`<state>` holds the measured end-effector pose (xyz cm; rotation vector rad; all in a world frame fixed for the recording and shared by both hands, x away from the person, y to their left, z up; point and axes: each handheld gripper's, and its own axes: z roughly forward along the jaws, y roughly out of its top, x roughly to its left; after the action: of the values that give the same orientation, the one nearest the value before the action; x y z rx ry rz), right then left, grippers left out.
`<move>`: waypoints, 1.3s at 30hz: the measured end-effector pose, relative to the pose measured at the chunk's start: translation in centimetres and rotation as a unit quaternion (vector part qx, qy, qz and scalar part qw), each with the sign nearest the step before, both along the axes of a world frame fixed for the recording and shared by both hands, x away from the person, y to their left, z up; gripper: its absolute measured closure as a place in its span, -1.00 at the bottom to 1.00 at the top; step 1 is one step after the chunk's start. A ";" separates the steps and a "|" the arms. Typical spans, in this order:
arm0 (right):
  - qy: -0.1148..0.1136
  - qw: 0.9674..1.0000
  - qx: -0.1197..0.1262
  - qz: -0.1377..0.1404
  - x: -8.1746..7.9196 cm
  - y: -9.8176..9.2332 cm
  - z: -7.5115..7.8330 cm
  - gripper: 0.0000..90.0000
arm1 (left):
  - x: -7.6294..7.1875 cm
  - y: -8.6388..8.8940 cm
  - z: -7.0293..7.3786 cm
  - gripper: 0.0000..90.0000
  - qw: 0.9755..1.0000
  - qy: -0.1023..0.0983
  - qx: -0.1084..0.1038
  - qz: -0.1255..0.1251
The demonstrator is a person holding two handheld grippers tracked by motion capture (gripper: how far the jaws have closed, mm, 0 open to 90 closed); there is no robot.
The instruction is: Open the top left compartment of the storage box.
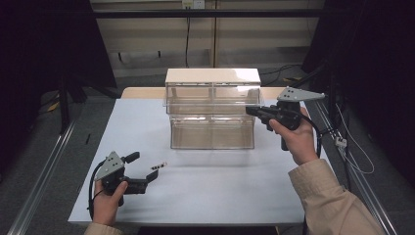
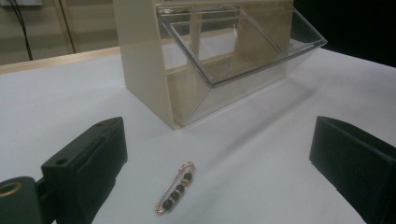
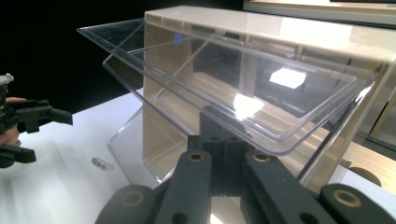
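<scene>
A small gold safety pin with dark beads (image 2: 176, 189) lies flat on the white table, between the wide-apart jaws of my left gripper (image 2: 217, 126), which touch nothing. From above, the pin (image 1: 157, 166) sits just past the left gripper (image 1: 147, 165). A cream cabinet (image 1: 213, 76) holds clear tilt-out bins, and its upper bin (image 1: 213, 100) is tipped forward. My right gripper (image 1: 252, 110) is at that bin's right front corner. Its jaws (image 3: 218, 140) are closed together on the bin's clear front lip (image 3: 233, 93); their tips are partly hidden by it.
The lower clear bin (image 1: 212, 132) sits closed under the tipped one. The white table (image 1: 205, 196) ends near the person's side, with metal rails (image 1: 44, 171) on both flanks. The left gripper (image 3: 32, 123) and the pin (image 3: 102, 163) also appear in the right gripper view.
</scene>
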<state>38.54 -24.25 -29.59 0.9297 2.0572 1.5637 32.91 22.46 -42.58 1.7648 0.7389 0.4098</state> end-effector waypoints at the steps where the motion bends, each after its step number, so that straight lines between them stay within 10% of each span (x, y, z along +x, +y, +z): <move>1: -0.001 1.000 0.000 0.000 0.1 0.0 0.2 1.00 | 0.0 0.0 0.0 -0.91 1.000 0.002 -0.001 0.000; 39: 0.002 0.999 -0.034 0.028 1.7 0.9 4.2 1.00 | 0.6 -0.3 -0.2 -0.90 1.000 0.020 -0.002 -0.013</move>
<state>40.25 -23.38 -25.43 0.8602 2.1422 1.5112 33.54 22.18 -42.75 1.7813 0.7430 0.3565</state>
